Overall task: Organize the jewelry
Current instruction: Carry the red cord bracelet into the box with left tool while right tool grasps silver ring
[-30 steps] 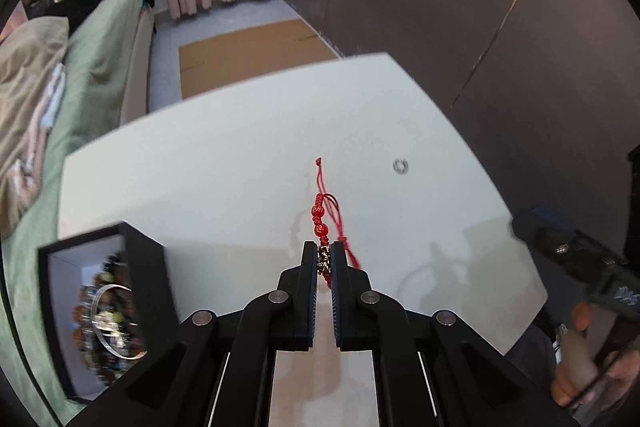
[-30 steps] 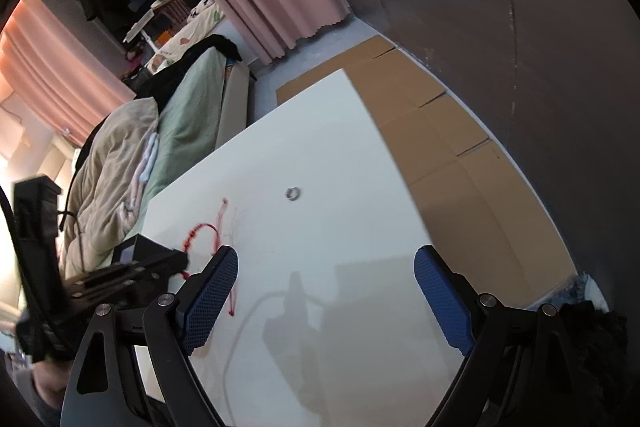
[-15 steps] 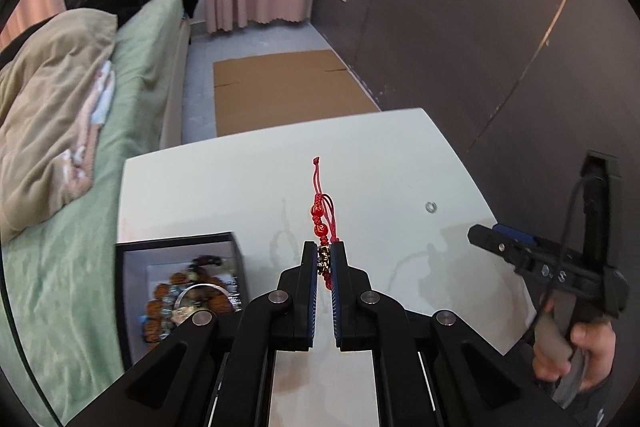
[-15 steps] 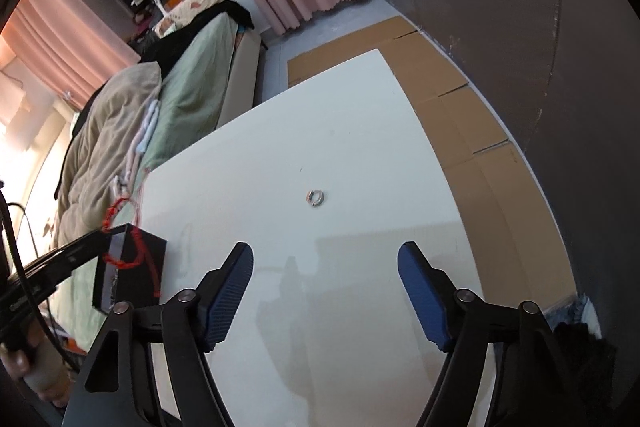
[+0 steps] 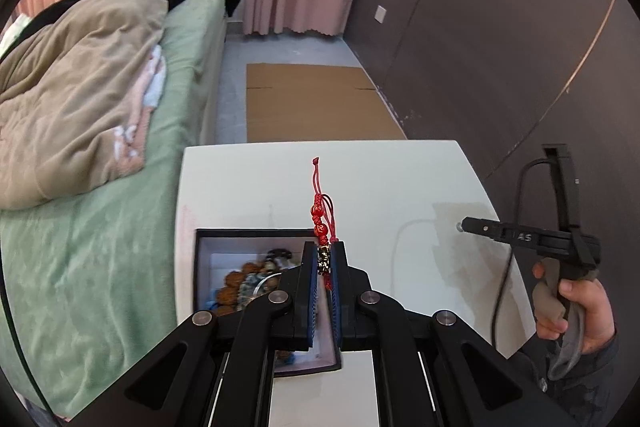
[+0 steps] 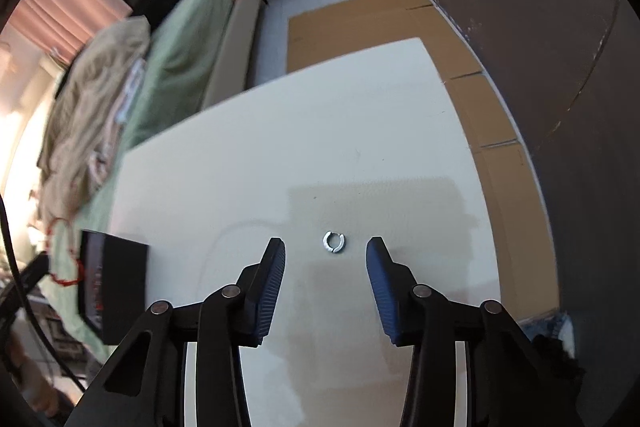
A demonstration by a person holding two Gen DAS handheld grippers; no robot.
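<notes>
My left gripper (image 5: 325, 251) is shut on a red cord bracelet (image 5: 321, 215) with red beads and a gold charm, held above the black jewelry box (image 5: 200, 267). The box lies open on the white table (image 5: 380, 187) with several bead bracelets inside. In the right wrist view my right gripper (image 6: 325, 247) hangs over a small silver ring (image 6: 333, 242); its jaws are closing, with the ring in line between the blue pads (image 6: 378, 267) and not touched. The same view shows the box (image 6: 116, 283) and the bracelet (image 6: 60, 259) at the far left.
A bed with a green sheet (image 5: 100, 227) and a beige blanket stands along the table's left side. Flat cardboard (image 5: 312, 103) lies on the floor beyond the table. A dark wall (image 5: 500, 47) runs on the right. A person's hand (image 5: 576, 311) holds the right gripper's handle.
The left gripper has carried the bracelet left to above the box. The right gripper has moved up to the ring and its jaws have narrowed a good deal.
</notes>
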